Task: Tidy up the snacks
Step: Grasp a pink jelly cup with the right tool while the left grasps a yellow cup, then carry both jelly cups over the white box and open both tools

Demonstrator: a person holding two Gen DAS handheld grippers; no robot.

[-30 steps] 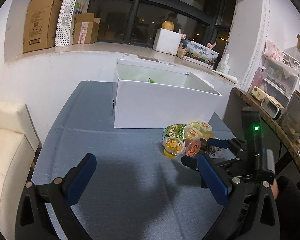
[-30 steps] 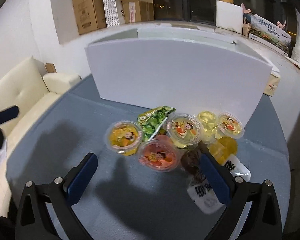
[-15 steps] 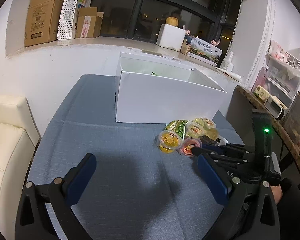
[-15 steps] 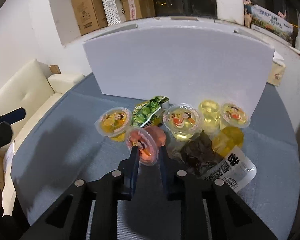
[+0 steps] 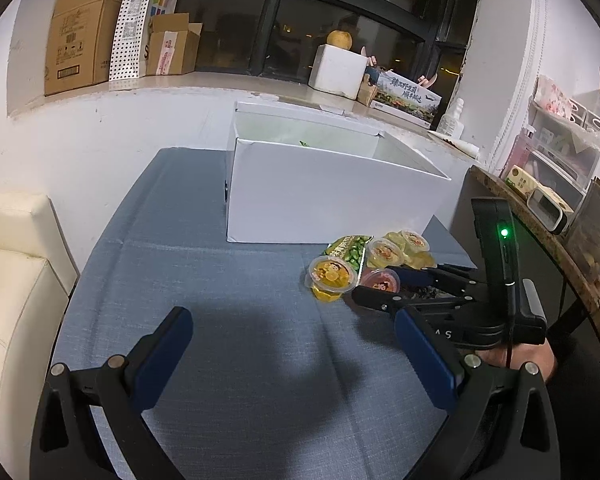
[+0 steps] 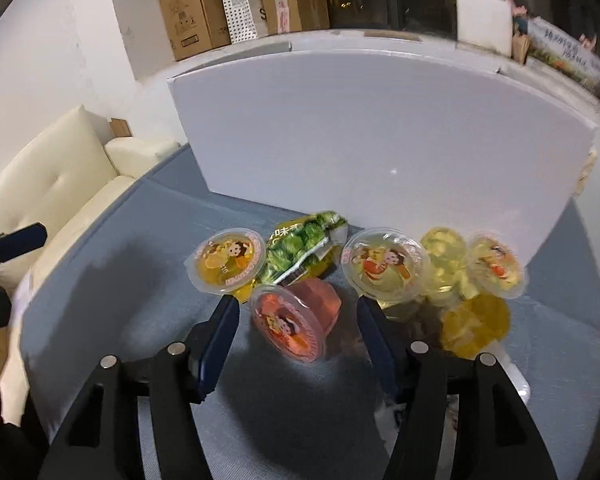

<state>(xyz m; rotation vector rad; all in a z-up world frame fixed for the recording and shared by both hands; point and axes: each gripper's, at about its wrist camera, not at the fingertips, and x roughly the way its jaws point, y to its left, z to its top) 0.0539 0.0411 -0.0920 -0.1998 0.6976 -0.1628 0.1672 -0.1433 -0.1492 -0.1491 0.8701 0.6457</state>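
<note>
Pink jelly cup (image 6: 296, 326) lying tipped on its side on the blue-grey table (image 6: 120, 280), its printed lid facing me, right between my right gripper (image 6: 298, 312) fingers. Those jaws have just been opening: now they stand partly apart with a clear gap on each side of the cup, so nothing is gripped. From the left wrist view I can see the same pink cup (image 5: 380, 280) sitting at the tips of the right gripper (image 5: 374, 282).

Around it, the rest of the snacks cluster close: an orange jelly cup (image 6: 228, 260) just to the left, a green snack packet (image 6: 300, 248) behind, touching it, a pale yellow jelly cup (image 6: 384, 266) to the right, and further yellow cups (image 6: 496, 266) beyond that. A dark snack bag lies under the right finger, mostly hidden.

White box (image 6: 380, 140) stands upright just behind the pile, open at the top; in the left view something green peeks over its rim (image 5: 304, 144).

My left gripper (image 5: 296, 356) hangs over bare table well short of the snacks, fingers spread wide, holding nothing.
</note>
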